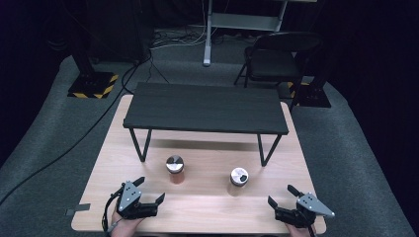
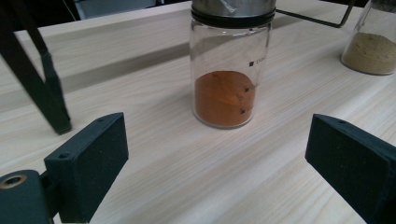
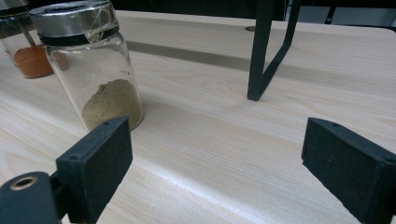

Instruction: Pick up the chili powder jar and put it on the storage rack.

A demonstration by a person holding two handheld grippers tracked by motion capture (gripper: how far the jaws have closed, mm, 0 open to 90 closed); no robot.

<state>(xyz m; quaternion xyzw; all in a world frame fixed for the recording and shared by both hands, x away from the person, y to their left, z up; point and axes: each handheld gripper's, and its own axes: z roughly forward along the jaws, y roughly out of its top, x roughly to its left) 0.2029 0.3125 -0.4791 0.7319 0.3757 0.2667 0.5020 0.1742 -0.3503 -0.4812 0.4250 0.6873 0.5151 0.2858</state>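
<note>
- Your left gripper (image 1: 149, 191) hovers at the near edge of the table (image 1: 207, 210), jaws spread wide with nothing between them; your right gripper (image 1: 282, 195) sits at the near right corner, likewise released and empty.
- The 2 jars stand just in front of the rack (image 1: 205, 108), between its legs: the orange jar (image 1: 175, 169) left, the tan jar (image 1: 238, 181) right and a little nearer you. They stand well apart from each other.
- In the left gripper view the orange jar (image 2: 229, 65) lies straight ahead between your jaws; in the right gripper view the tan jar (image 3: 93, 65) sits off toward the left jaw, so you would need to swing that way.
- Both look like stiff, clear glass with metal lids: likely smooth, slippery, and breakable if knocked over.
- Each is under half full of powder, so probably light but top-heavy at the lid.
- Take hold across the glass body, below the lid and above the powder line, squarely and gently.
</note>
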